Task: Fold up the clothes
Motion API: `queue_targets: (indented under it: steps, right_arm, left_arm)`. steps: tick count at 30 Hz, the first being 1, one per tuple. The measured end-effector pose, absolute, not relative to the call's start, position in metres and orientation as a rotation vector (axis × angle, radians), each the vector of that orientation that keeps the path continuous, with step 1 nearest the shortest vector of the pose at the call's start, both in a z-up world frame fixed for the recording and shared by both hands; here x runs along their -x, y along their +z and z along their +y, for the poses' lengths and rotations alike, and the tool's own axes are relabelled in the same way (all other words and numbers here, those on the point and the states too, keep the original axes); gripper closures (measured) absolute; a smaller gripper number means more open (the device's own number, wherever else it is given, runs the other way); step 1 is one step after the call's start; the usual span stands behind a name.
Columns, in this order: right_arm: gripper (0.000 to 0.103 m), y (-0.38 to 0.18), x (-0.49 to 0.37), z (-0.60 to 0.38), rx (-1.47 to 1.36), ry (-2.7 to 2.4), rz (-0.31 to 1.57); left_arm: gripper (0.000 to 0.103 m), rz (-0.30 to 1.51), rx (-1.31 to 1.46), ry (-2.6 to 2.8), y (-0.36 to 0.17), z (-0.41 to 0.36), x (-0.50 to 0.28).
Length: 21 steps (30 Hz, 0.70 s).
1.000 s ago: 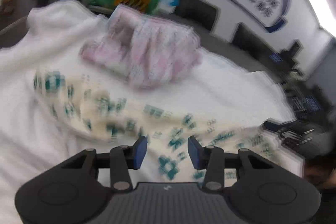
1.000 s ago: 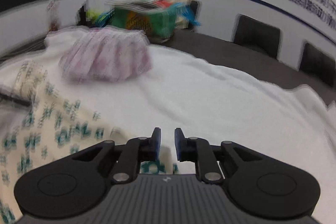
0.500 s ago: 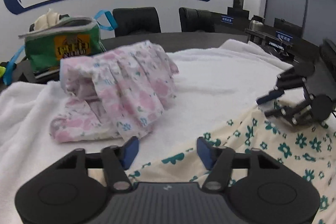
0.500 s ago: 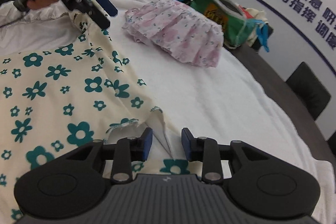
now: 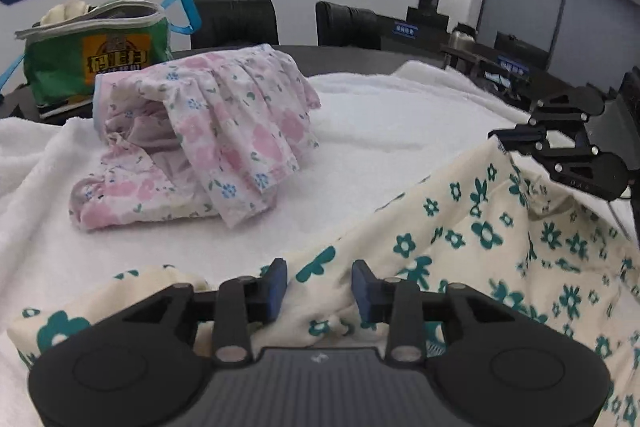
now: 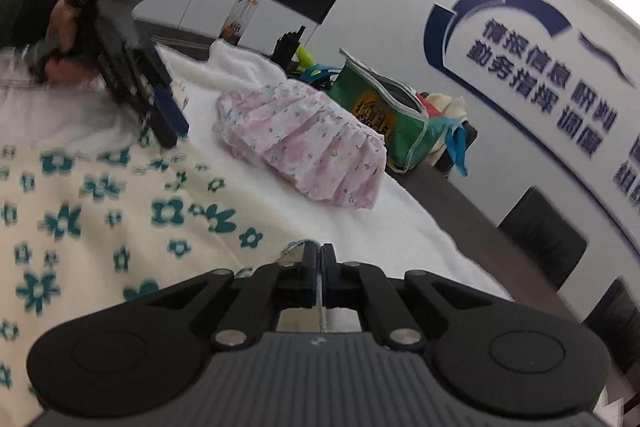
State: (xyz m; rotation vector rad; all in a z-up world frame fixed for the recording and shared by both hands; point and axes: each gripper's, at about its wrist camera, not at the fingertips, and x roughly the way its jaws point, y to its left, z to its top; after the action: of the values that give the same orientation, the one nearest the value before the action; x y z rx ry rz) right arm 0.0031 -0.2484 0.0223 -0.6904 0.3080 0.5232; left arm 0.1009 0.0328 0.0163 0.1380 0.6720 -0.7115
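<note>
Setting: meeting room with blue lettering on the far wall; a dark bench (image 5: 360, 49) carries a white towel (image 5: 400, 115) spread as the work surface.
Nearest, left wrist view: left tool (image 5: 319, 285) at bottom centre, its jaws easing apart slightly, with bunched cloth of the cream floral garment (image 5: 460, 227) lying between them; whether the pads press it I cannot tell.
Nearest, right wrist view: right tool (image 6: 317, 269) at bottom centre, clamped tight on a thin edge of the same garment.
Task item: the garment lies across the lower half of both views, on the towel, stretched between the two tools.
Handling: looks light, limp and thin; likely to sag and wrinkle, so best taken at hems or corners and kept taut.
Middle distance: pink floral garment (image 5: 208, 131) heaped on the towel, apart from the cream one.
Far: green bag (image 5: 92, 55) at upper left, black chairs (image 5: 236, 23) behind.
</note>
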Motion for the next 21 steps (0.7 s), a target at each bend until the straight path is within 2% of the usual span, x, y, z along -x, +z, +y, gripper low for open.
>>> queue_targets:
  steps: [2,7,10,13,14,15,17,19,21]
  right_arm:
    - [0.102,0.02,0.001,-0.248,0.718,0.514,0.311]
    - [0.102,0.018,0.0,-0.247,0.713,0.474,0.293]
    - [0.1,0.005,-0.018,-0.241,0.752,0.396,0.358]
    - [0.097,-0.008,-0.038,-0.238,0.796,0.281,0.459]
    - [0.095,-0.005,-0.038,-0.243,0.785,0.274,0.468]
    - [0.085,-0.001,-0.036,-0.248,0.764,0.272,0.471]
    - [0.073,0.014,-0.029,-0.262,0.697,0.246,0.454]
    - [0.073,0.034,-0.021,-0.275,0.572,0.233,0.431]
    - [0.08,0.058,-0.012,-0.284,0.395,0.273,0.415]
  left_arm:
    - [0.101,0.651,-0.126,-0.675,0.018,0.035,-0.101]
    - [0.103,0.589,-0.112,-0.534,0.027,0.04,-0.101]
    - [0.089,0.636,-0.139,-0.431,0.026,0.037,-0.109]
    - [0.087,0.643,-0.144,-0.416,0.037,0.04,-0.095]
    - [0.083,0.637,-0.146,-0.414,0.043,0.042,-0.086]
    - [0.078,0.631,-0.149,-0.412,0.048,0.044,-0.078]
    - [0.07,0.626,-0.159,-0.416,0.061,0.045,-0.061]
    - [0.063,0.621,-0.154,-0.44,0.074,0.041,-0.044]
    - [0.05,0.632,-0.129,-0.473,0.078,0.029,-0.034]
